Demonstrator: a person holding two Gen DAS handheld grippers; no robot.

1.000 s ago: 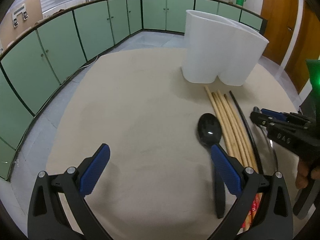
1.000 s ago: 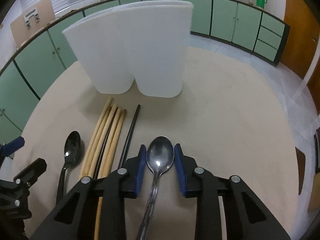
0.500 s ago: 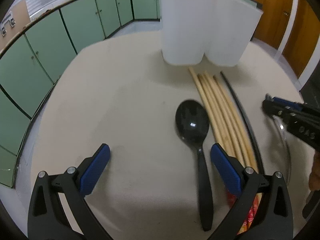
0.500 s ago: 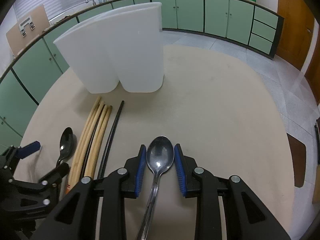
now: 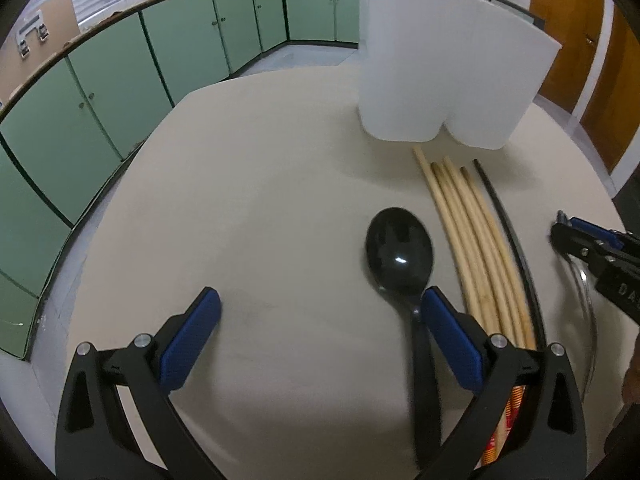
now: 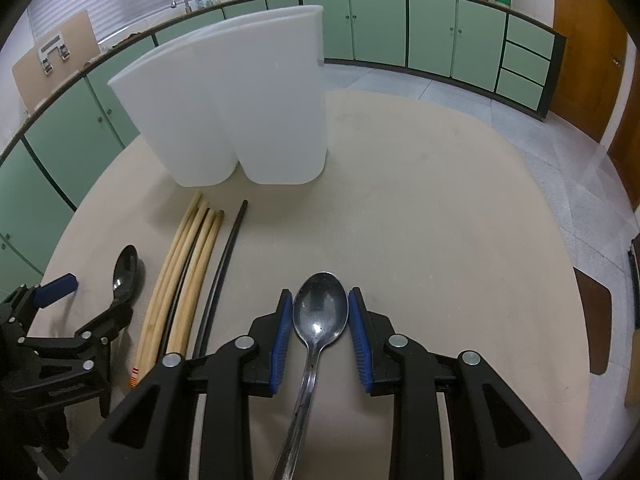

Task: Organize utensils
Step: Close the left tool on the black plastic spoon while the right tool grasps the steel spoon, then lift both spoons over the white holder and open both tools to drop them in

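A white two-compartment holder (image 6: 240,120) stands upright at the back of the beige table; it also shows in the left wrist view (image 5: 448,80). Several wooden chopsticks (image 5: 468,232) and a black chopstick (image 5: 508,224) lie in front of it. A black spoon (image 5: 400,252) lies left of them. My left gripper (image 5: 316,328) is open, its right finger beside the black spoon's neck. My right gripper (image 6: 320,320) is shut on a metal spoon (image 6: 320,312), bowl forward, held low over the table.
The beige round table (image 6: 440,220) ends near green cabinets (image 5: 100,92) on the left and back. A tiled floor and wooden doors (image 6: 584,40) lie to the right. The right gripper shows at the right edge of the left wrist view (image 5: 600,264).
My left gripper moved forward and right toward the black spoon, whose neck now lies by its right finger. My right gripper, still holding the metal spoon, drew back from the holder.
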